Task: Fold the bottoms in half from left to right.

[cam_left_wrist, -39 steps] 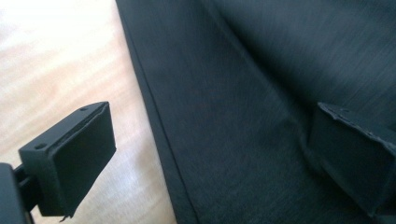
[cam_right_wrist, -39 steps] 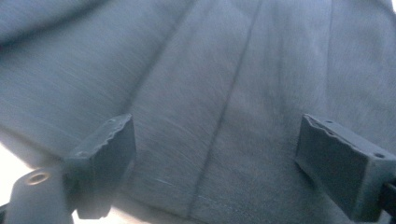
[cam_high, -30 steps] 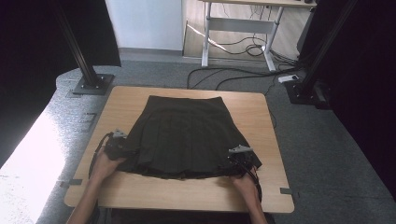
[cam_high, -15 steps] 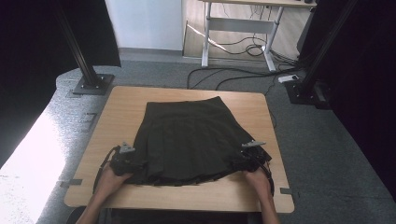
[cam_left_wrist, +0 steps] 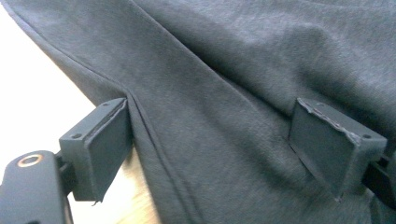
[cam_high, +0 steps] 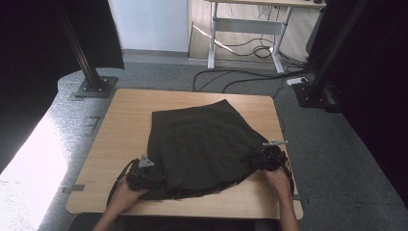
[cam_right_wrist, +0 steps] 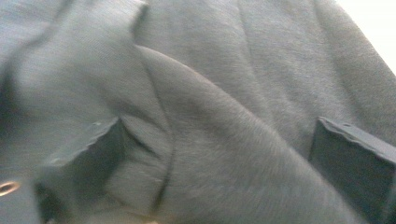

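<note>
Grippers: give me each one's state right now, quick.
Left gripper: jaws wide open, dark skirt cloth lying between them, not pinched.
Right gripper: jaws open, skirt cloth between them, not clamped.

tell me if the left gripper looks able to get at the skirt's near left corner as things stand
Probably yes. The left gripper already sits at the dark skirt's near left corner, jaws open with the cloth's edge running between them. Nothing lies in the way on the wooden table.
</note>
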`<state>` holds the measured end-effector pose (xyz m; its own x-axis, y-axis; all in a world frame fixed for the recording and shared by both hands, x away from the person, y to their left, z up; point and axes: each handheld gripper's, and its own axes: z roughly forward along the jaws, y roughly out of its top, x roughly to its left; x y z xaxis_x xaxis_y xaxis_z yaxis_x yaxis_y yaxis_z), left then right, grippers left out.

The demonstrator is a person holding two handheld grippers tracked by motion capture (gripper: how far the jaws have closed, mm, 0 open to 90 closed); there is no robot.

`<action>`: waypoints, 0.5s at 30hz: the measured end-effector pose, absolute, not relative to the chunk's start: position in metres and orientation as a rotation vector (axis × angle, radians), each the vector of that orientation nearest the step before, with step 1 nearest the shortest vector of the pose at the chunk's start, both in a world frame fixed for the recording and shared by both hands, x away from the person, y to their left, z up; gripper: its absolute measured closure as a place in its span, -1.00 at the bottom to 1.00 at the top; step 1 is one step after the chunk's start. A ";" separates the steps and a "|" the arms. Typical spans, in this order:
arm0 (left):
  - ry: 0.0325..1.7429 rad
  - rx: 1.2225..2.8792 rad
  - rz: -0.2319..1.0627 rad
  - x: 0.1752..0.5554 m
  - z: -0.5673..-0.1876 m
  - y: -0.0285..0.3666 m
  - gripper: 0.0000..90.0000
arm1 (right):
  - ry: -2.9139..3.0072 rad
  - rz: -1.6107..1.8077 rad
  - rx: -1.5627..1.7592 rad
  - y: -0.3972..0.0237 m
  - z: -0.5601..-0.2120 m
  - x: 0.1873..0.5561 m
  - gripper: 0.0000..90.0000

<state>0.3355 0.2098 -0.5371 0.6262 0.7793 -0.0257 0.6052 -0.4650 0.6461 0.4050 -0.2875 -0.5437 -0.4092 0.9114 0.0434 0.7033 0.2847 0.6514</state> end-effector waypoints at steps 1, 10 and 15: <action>1.085 2.217 0.353 0.338 -0.535 0.214 -0.71 | 2.219 0.888 1.460 -0.288 -0.542 0.402 -0.89; 1.056 2.212 0.412 0.365 -0.513 0.247 -0.78 | 2.238 0.908 1.359 -0.281 -0.517 0.367 -0.92; 1.118 2.182 0.411 0.391 -0.510 0.258 -0.81 | 2.279 0.952 1.273 -0.259 -0.503 0.355 -0.93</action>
<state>0.3908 0.2576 -0.5104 0.5882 0.8086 -0.0140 0.6071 -0.4301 0.6682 0.3548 -0.2585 -0.5033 -0.5289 0.8486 0.0126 0.6054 0.3668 0.7064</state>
